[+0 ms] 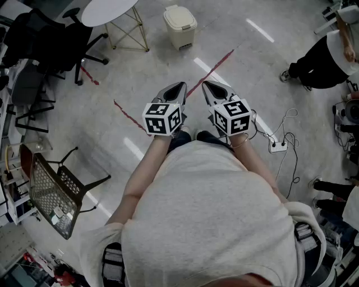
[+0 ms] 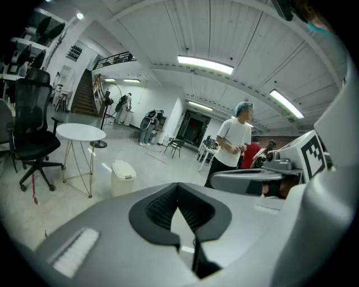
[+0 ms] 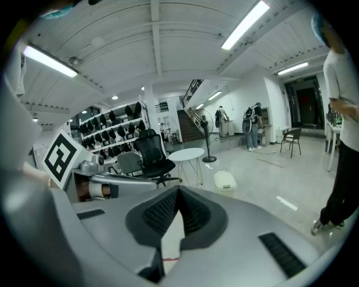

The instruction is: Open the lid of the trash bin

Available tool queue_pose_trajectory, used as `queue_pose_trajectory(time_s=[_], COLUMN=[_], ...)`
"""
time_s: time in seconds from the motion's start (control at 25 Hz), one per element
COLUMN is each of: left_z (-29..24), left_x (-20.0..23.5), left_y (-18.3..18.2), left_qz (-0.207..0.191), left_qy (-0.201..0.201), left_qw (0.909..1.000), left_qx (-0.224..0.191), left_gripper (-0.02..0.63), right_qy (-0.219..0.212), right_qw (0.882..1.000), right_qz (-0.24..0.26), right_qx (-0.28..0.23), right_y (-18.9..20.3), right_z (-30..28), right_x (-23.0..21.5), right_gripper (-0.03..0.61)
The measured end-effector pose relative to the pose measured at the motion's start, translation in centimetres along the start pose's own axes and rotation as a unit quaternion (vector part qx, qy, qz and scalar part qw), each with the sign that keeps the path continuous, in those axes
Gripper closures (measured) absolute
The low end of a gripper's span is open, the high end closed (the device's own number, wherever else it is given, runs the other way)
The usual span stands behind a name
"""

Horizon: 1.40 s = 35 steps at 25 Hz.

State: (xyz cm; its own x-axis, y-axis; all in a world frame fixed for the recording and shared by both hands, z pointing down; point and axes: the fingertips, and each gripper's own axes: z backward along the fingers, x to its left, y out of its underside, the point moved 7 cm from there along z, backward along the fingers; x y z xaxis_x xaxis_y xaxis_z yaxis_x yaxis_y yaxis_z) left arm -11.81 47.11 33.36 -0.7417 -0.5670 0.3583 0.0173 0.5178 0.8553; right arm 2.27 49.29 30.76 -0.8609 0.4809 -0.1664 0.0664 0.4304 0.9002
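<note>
The cream trash bin (image 1: 180, 25) stands on the floor well ahead of me with its lid down. It also shows small in the left gripper view (image 2: 122, 176) and in the right gripper view (image 3: 225, 179). My left gripper (image 1: 178, 88) and right gripper (image 1: 208, 87) are held side by side in front of my body, both pointing toward the bin and far short of it. Each one's jaws meet at the tips with nothing between them, seen at the left gripper (image 2: 178, 188) and the right gripper (image 3: 178, 193).
A round white table (image 1: 108, 10) stands just left of the bin, with a black office chair (image 1: 56, 39) beyond it. A mesh chair (image 1: 56, 193) is at my left. A power strip with cables (image 1: 277, 147) lies at my right. A person (image 1: 325, 56) stands far right.
</note>
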Motion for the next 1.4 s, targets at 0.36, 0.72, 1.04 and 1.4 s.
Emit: queue_pose_trajectory(time_s=[0.36, 0.72, 1.04, 1.4], left_z=[-0.7, -0.2, 0.4, -1.4], left_x=[-0.5, 0.9, 2.9, 4.6], left_y=[0.3, -0.7, -0.9, -0.3], left_qz=[-0.005, -0.011, -0.003, 0.014], left_qy=[0.006, 0.02, 0.03, 0.032], left_qw=[0.9999, 0.9997, 0.9995, 0.9993], left_qx=[0.011, -0.001, -0.008, 0.014], left_gripper=[0.604, 0.604, 0.604, 0.604], right_qy=[-0.007, 0.002, 0.025, 0.043], right_qw=[1.0, 0.998, 0.997, 0.996], right_qz=[0.005, -0.044, -0.064, -0.078], right_qx=[0.004, -0.036, -0.037, -0.024], right_y=[0.2, -0.9, -0.2, 0.4], right_z=[-0.2, -0.9, -2.0, -3.3], right_x=[-0.1, -0.4, 0.6, -0.8], right_gripper=[0.572, 0.571, 0.571, 0.571])
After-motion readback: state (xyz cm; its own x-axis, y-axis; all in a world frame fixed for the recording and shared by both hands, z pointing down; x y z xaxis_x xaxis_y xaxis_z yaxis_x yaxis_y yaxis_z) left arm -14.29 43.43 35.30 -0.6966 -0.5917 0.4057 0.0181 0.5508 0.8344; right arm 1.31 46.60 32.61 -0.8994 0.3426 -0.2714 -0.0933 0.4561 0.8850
